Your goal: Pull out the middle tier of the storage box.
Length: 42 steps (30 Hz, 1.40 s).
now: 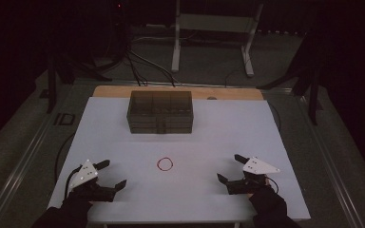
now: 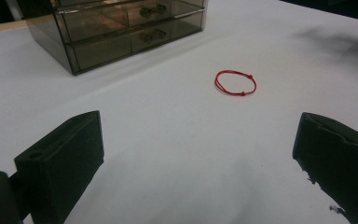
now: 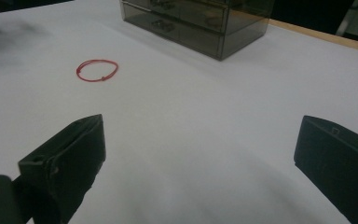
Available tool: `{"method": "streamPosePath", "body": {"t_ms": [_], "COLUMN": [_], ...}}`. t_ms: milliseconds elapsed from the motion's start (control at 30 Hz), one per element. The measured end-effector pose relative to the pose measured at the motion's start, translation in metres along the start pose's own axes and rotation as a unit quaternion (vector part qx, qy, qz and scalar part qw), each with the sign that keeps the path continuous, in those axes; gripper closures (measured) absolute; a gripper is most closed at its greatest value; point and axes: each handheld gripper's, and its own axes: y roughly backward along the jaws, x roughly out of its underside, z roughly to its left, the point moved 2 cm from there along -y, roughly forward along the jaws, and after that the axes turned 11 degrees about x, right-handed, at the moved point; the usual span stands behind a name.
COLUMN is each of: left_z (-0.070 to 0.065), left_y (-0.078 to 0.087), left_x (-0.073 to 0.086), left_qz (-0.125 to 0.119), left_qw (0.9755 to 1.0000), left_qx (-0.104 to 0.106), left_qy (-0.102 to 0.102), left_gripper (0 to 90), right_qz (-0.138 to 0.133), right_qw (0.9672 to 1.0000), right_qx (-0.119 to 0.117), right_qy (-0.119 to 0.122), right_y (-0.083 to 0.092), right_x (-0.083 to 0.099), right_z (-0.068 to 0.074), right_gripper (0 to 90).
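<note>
Waiting near the person, the left gripper (image 1: 110,175) and right gripper (image 1: 230,167) both had jaws spread wide, holding nothing. Between them lay the red string loop (image 1: 165,164) on the white table (image 1: 228,133). One gripper needed to come down slowly and pinch its thin edge.

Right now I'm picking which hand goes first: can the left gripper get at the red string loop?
Probably yes. The left gripper stands open, and bare white tabletop lies between it and the red string loop; the smoky drawer box sits farther back.
</note>
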Motion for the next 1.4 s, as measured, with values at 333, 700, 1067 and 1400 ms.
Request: {"method": "streamPosePath", "body": {"t_ms": [333,700,1067,1400], "left_z": [-0.0005,-0.004,-0.0058,-0.008], "left_y": [-0.0019,-0.0032,-0.0046,-0.0064], "left_x": [0.0006,-0.0022,-0.0046,-0.0064], "left_qz": [0.007,0.008,0.011,0.01], "left_qw": [1.0,0.9999,0.9996,0.9994], "left_qx": [0.004,0.008,0.016,0.026], "left_qy": [-0.002,-0.007,-0.019,-0.022], "left_gripper": [3.5,3.4,3.4,3.4], "right_qz": [-0.001,0.001,-0.003,0.002], "right_qw": [1.0,1.0,1.0,1.0], "right_qx": [0.003,0.0,-0.001,0.005], "right_qy": [0.002,0.006,0.001,0.006], "right_y": [-0.0003,0.0009,0.0012,0.0008], "right_x": [-0.0002,-0.0008,-0.0018,-0.0011], "right_z": [0.0,0.0021,0.0032,0.0042], "right_gripper": [2.3,2.3,2.3,2.3]}}
